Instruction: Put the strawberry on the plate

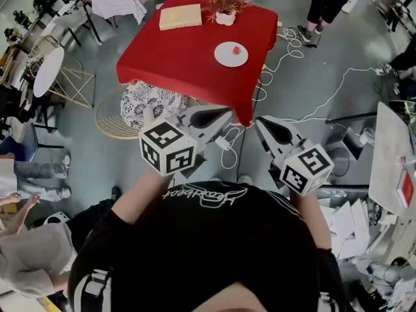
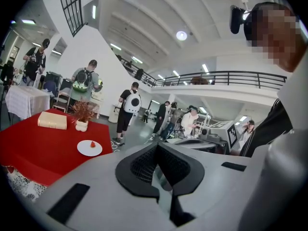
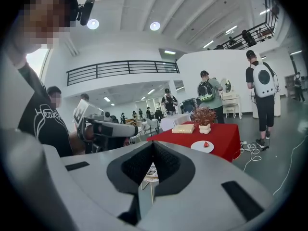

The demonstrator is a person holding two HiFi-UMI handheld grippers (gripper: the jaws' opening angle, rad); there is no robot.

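Red table [image 1: 175,57], strawberry [image 1: 236,49] on plate [image 1: 224,58] toward right edge; open floor [image 1: 325,64] around.

Can't make out the strawberry [image 1: 236,48] beyond a red speck on the plate [image 1: 224,58], too small. Can't see what holds up the red cloth [image 1: 182,57]. Cut off at the right edge, the white table [image 1: 390,155].

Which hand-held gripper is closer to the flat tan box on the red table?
Left. The left hand-held gripper is by the red table's near edge, on the tan box side. The right hand-held gripper hangs past the table's near right corner, farther away.
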